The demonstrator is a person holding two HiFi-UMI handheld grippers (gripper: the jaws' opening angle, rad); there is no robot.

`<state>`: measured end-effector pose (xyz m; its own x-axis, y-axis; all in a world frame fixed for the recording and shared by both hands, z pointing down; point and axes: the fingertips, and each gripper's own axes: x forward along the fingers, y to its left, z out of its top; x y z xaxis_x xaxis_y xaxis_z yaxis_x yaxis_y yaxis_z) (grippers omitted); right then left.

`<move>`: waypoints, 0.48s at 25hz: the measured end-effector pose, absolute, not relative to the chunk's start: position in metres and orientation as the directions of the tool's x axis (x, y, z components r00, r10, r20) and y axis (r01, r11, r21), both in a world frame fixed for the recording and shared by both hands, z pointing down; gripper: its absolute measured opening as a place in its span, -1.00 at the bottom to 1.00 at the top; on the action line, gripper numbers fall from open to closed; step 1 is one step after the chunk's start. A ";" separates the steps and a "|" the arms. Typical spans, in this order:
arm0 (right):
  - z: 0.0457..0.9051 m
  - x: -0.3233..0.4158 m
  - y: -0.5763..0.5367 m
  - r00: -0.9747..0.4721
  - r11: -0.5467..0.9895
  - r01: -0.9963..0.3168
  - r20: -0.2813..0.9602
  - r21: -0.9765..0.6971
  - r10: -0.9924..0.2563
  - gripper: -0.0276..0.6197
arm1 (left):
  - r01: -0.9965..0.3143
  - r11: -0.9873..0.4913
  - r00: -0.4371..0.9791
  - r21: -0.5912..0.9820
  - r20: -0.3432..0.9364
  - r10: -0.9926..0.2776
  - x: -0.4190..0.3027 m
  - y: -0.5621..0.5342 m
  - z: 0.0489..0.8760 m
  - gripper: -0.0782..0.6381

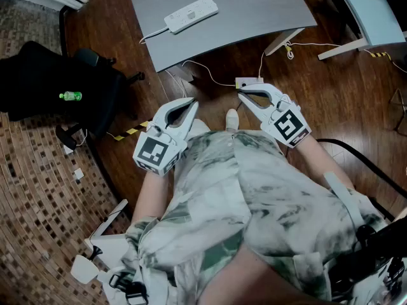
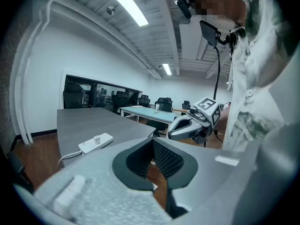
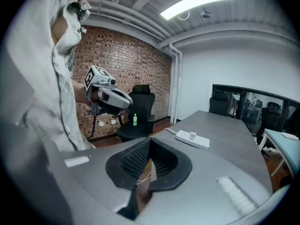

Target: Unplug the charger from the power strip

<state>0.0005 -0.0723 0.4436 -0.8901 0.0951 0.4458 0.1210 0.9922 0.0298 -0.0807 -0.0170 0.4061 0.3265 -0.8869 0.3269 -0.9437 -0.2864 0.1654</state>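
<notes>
While both tools hang low over your lap with nothing between their jaws, the job is unstarted: the left gripper has its jaws pressed together and empty, and the right gripper also has its tips meeting on nothing; the power strip lies well apart from both, at the upper centre of the head view on the grey table, its long axis running from lower left to upper right, with its cable leaving the lower-left end; the charger stands upright as a small white block on the strip's top face, still plugged in; in the head view the strip sits almost straight above the left tips, while from the right tips it lies up and to the left; so the left looks the more direct reach, though neither is clearly nearer; whichever you choose, I judge you must part its jaws and come at the charger across the strip's short side.
</notes>
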 end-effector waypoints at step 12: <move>0.511 -0.109 -0.187 -0.845 0.997 0.058 0.534 0.045 0.025 -0.89 | -0.922 -0.340 0.385 0.184 0.370 -0.845 -0.190 -0.139 0.458 -0.77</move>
<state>-0.1095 -0.1871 0.5106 -0.8453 0.0249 0.5338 0.0580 0.9973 0.0453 -0.1895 -0.1392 0.4582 0.3854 -0.8452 0.3703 -0.9223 -0.3398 0.1843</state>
